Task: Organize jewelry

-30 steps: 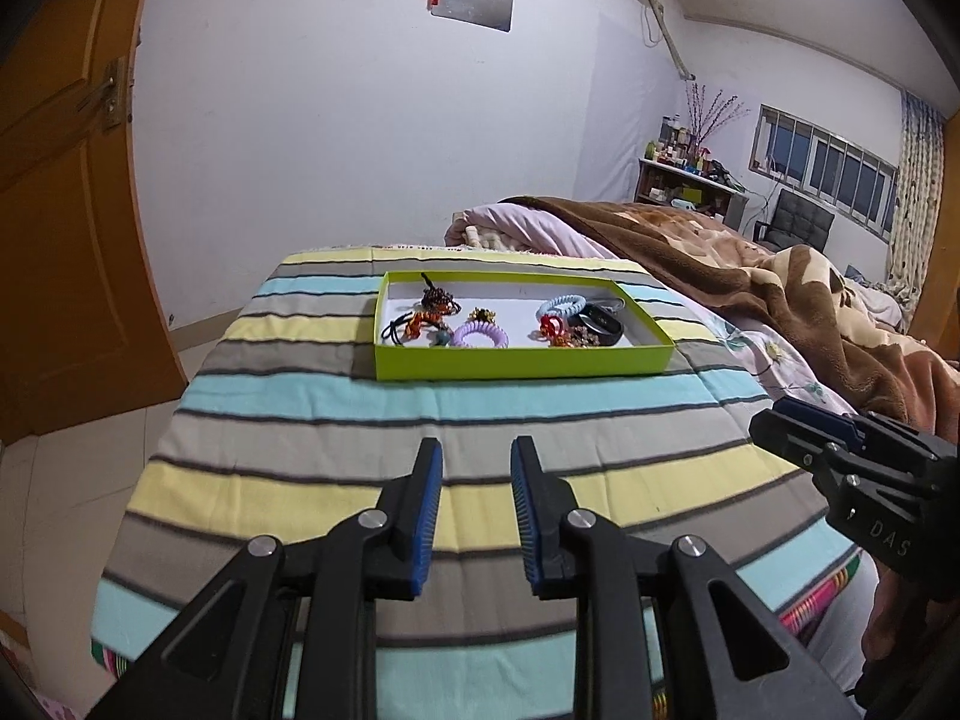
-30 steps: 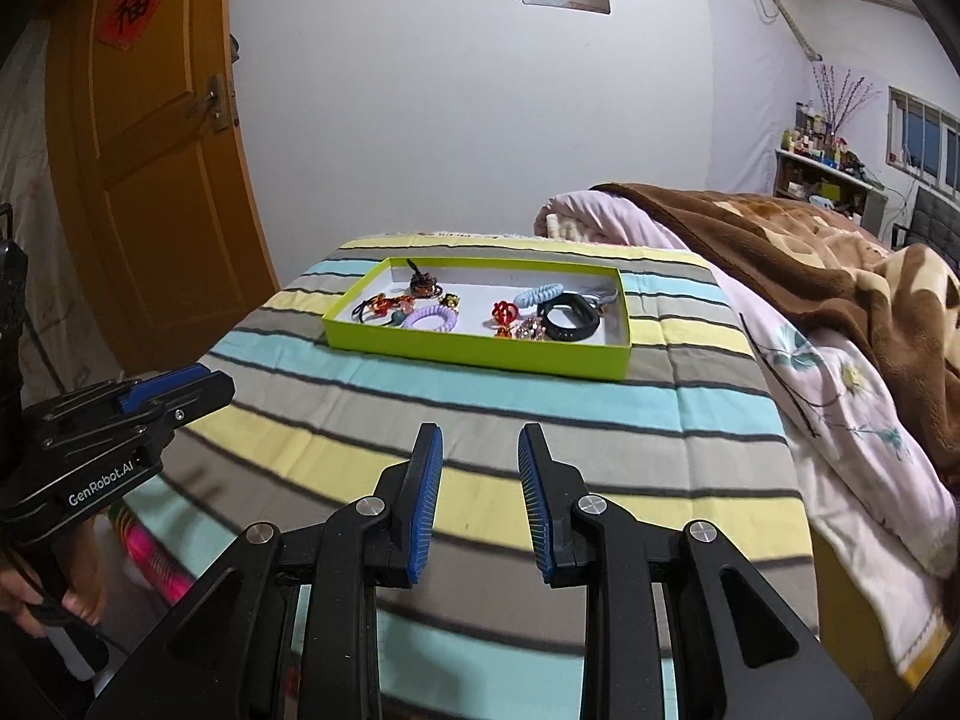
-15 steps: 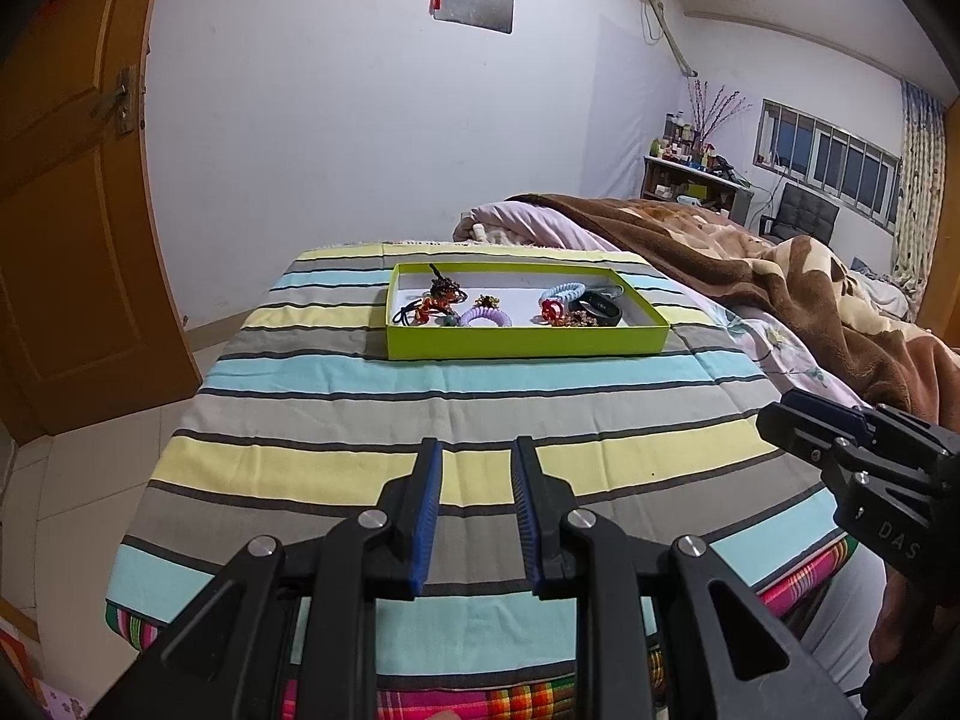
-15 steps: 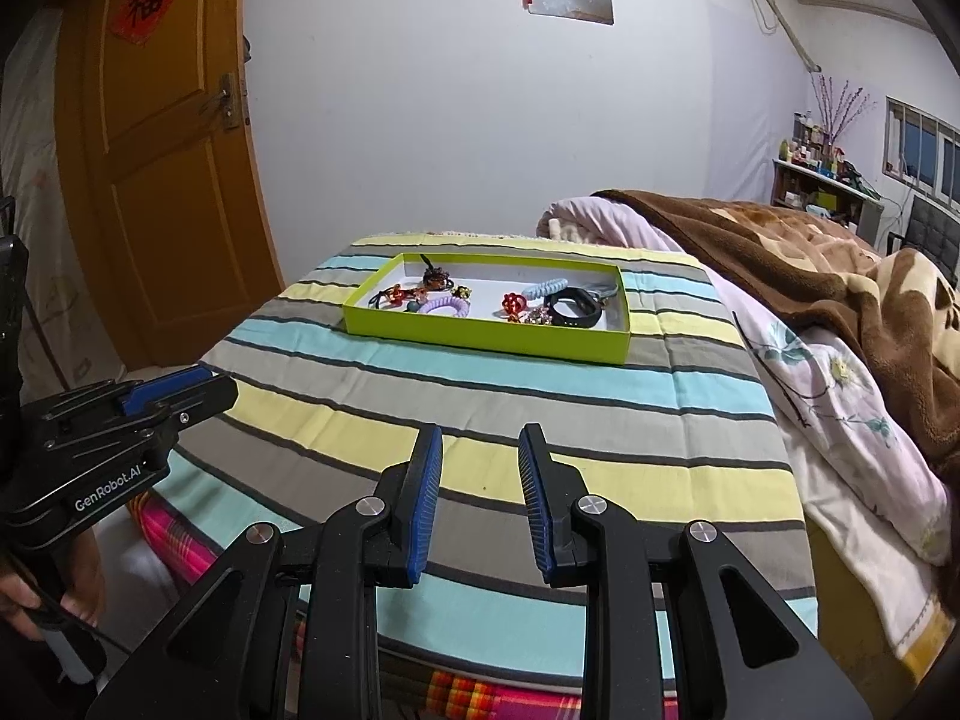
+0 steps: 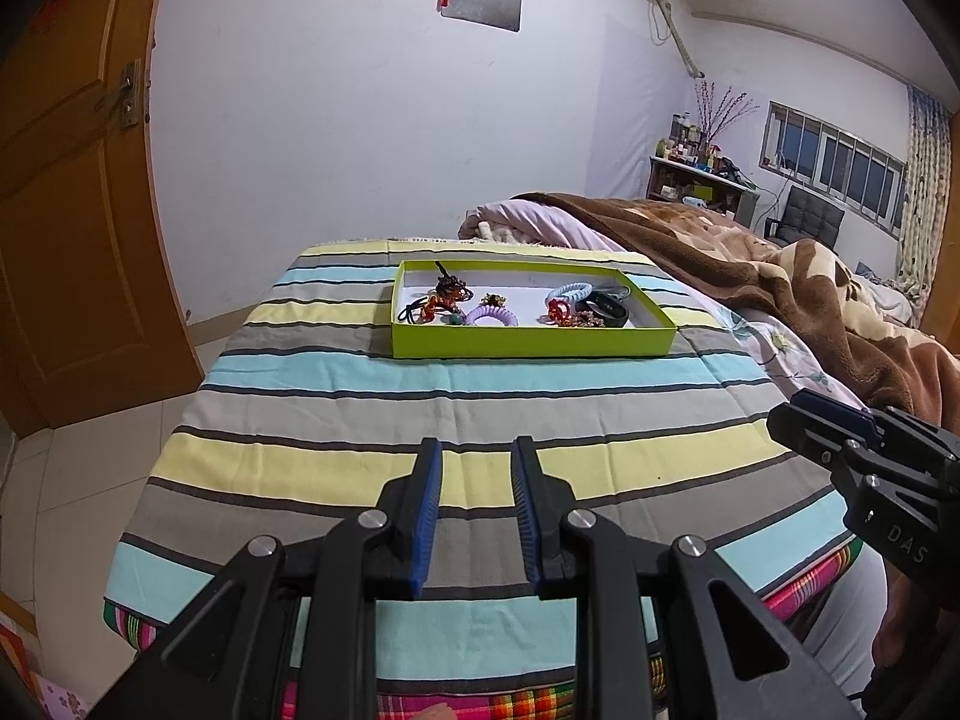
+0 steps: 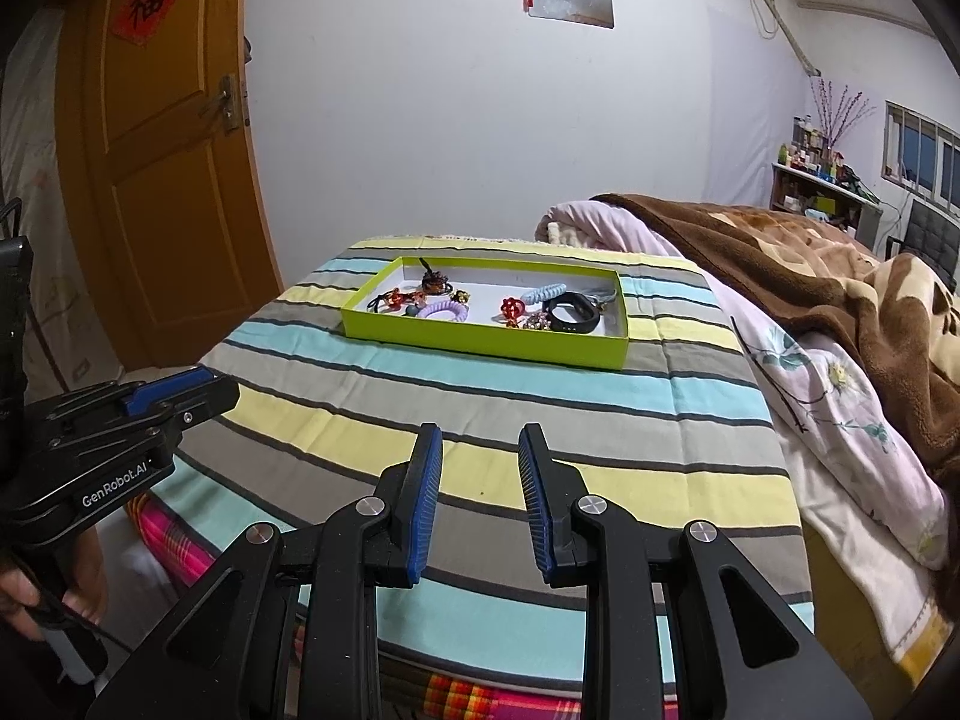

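A lime-green tray [image 5: 528, 351] [image 6: 480, 345] sits at the far end of a striped table. It holds a purple coil hair tie [image 5: 492, 316] [image 6: 445, 311], a light blue coil tie [image 5: 570, 290] [image 6: 545, 293], a black band [image 5: 607, 307] [image 6: 573, 312], red charms [image 5: 558, 308] [image 6: 511, 306] and a dark knotted charm [image 5: 451, 286] [image 6: 433, 282]. My left gripper [image 5: 475, 462] and right gripper [image 6: 480, 450] are both open and empty, well short of the tray. Each also shows in the other view: left [image 6: 174, 396], right [image 5: 798, 417].
The striped cloth [image 5: 420, 414] covers the table, with a plaid cloth under it at the near edge. A bed with a brown blanket [image 5: 750, 276] [image 6: 810, 258] lies right. An orange door [image 6: 168, 168] stands left. Tiled floor [image 5: 54, 480] lies left of the table.
Both grippers have drawn back from the tray and risen a little, so the table's near edge now shows. Both stay open and empty.
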Demonstrator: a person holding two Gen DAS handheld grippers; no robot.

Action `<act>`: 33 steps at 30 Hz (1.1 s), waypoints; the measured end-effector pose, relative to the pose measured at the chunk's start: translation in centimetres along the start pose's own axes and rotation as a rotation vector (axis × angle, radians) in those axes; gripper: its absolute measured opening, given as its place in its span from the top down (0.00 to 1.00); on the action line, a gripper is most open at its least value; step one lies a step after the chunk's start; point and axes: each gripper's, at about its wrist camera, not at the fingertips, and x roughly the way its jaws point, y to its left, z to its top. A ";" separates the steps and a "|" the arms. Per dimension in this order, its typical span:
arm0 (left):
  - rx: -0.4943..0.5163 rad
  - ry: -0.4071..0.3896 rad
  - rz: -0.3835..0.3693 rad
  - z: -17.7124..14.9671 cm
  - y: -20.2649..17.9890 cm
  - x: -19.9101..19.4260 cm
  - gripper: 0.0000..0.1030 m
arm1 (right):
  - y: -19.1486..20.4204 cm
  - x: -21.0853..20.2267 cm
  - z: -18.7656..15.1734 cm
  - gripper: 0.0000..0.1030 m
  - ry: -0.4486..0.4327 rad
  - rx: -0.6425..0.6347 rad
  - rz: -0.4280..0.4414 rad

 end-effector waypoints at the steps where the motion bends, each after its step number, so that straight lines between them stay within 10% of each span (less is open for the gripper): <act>1: 0.001 0.000 0.002 0.0 0.0 0.0 0.76 | 0.0 0.0 0.0 0.74 -0.001 0.000 0.000; 33: 0.005 0.014 0.013 -0.2 -0.1 0.5 0.76 | 0.0 0.1 -0.1 0.74 0.012 0.001 0.000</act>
